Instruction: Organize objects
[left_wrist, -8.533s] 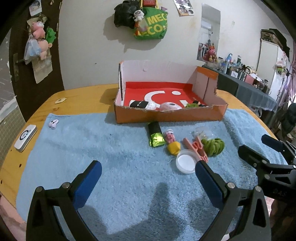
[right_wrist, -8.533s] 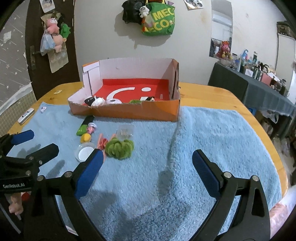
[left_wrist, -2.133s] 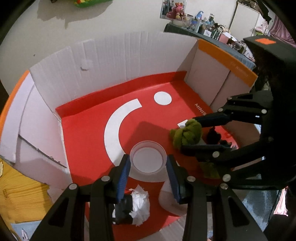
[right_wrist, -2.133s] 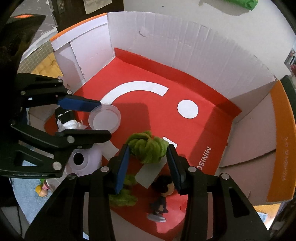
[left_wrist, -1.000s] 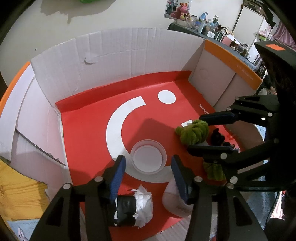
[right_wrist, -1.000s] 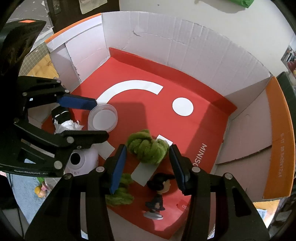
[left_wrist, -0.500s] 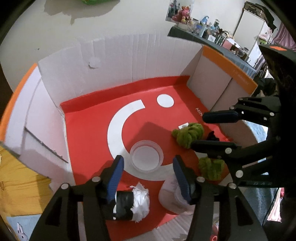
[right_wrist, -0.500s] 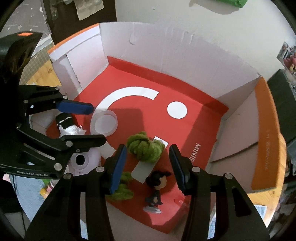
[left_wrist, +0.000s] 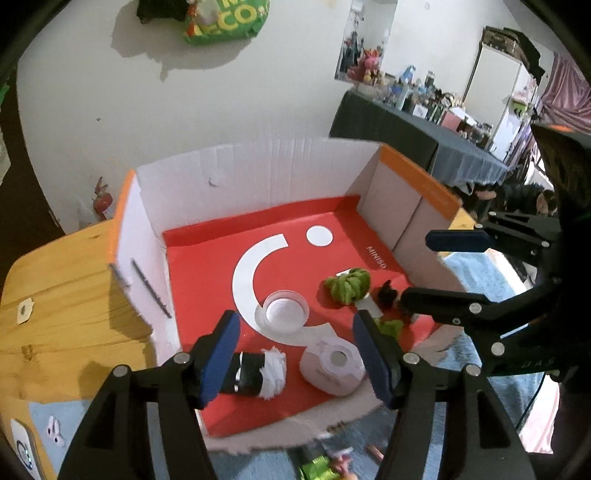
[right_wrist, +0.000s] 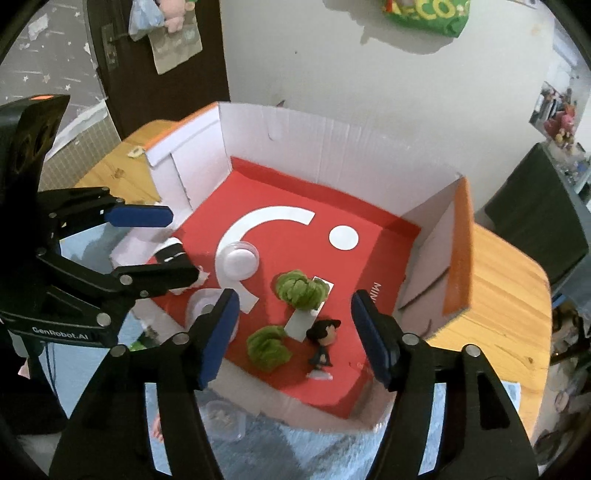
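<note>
The red-floored cardboard box (left_wrist: 258, 177) (right_wrist: 332, 147) holds a clear round lid (left_wrist: 285, 308) (right_wrist: 236, 260), a green yarn bundle (left_wrist: 349, 286) (right_wrist: 301, 290), a second green clump (right_wrist: 266, 346), a small dark-haired figurine (right_wrist: 325, 345), a white round gadget (left_wrist: 334, 363) and a black-and-white roll (left_wrist: 255, 373). My left gripper (left_wrist: 295, 354) is open and empty above the box's near edge. My right gripper (right_wrist: 295, 334) is open and empty above the yarn and figurine.
The box stands on a blue towel (right_wrist: 295, 450) over a wooden table (left_wrist: 62, 288). Small items lie on the towel in front of the box: a green wrapper (left_wrist: 316, 469) and a clear container (right_wrist: 223, 419). A wall stands behind the box.
Both grippers have let go of the lid and the yarn, opened wider and drawn back and up from the box. The lid and yarn rest on the box floor.
</note>
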